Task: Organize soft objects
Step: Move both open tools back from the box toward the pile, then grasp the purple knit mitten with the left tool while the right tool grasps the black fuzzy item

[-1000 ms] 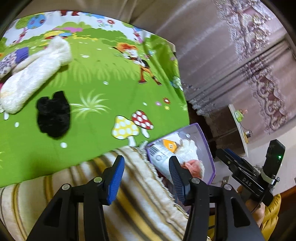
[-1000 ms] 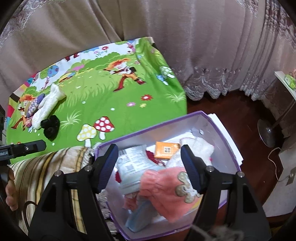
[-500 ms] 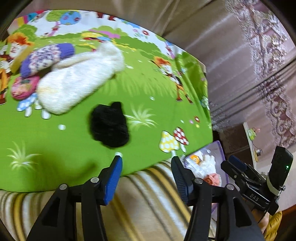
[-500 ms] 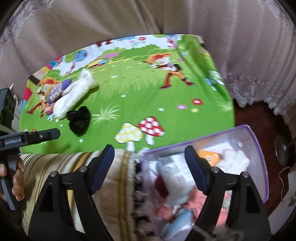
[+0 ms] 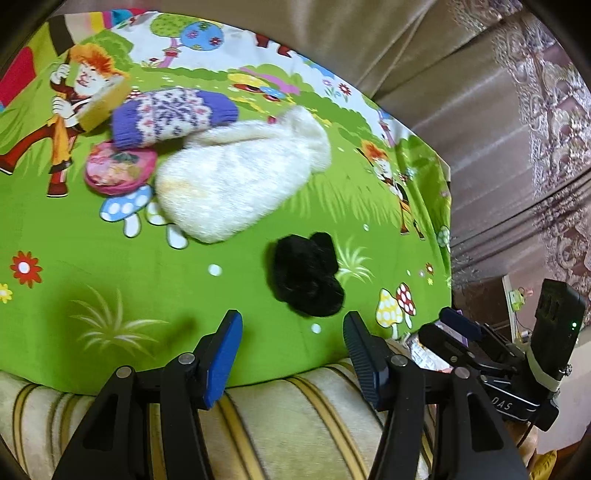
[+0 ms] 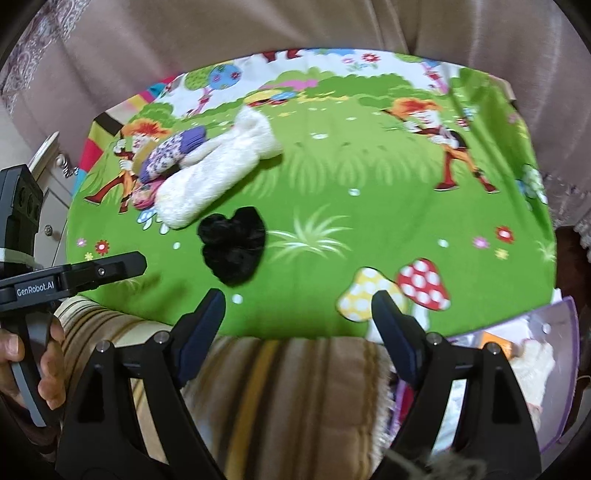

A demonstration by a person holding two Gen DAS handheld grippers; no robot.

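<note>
A black fluffy item [image 5: 306, 277] [image 6: 232, 245] lies on the green cartoon sheet [image 5: 110, 277], just beyond my left gripper [image 5: 291, 317], which is open and empty. Farther back lie a white fluffy sock [image 5: 236, 177] [image 6: 214, 173], a purple-and-white knitted mitten [image 5: 170, 116] [image 6: 171, 153] and a round pink pouch [image 5: 118, 168]. My right gripper [image 6: 299, 295] is open and empty over the sheet's near edge, to the right of the black item. A purple box [image 6: 565, 314] holding soft things sits at the lower right.
A striped beige blanket [image 6: 295, 387] [image 5: 295, 424] covers the near edge under both grippers. Curtains [image 6: 258, 26] hang behind the sheet. A hand [image 6: 48, 362] grips the left tool's handle. Drawers [image 6: 55, 206] stand at far left.
Both views have swung left, away from the purple box and onto the sheet. The black item and white sock now sit closer to the left gripper. Both pairs of jaws stand slightly wider.
</note>
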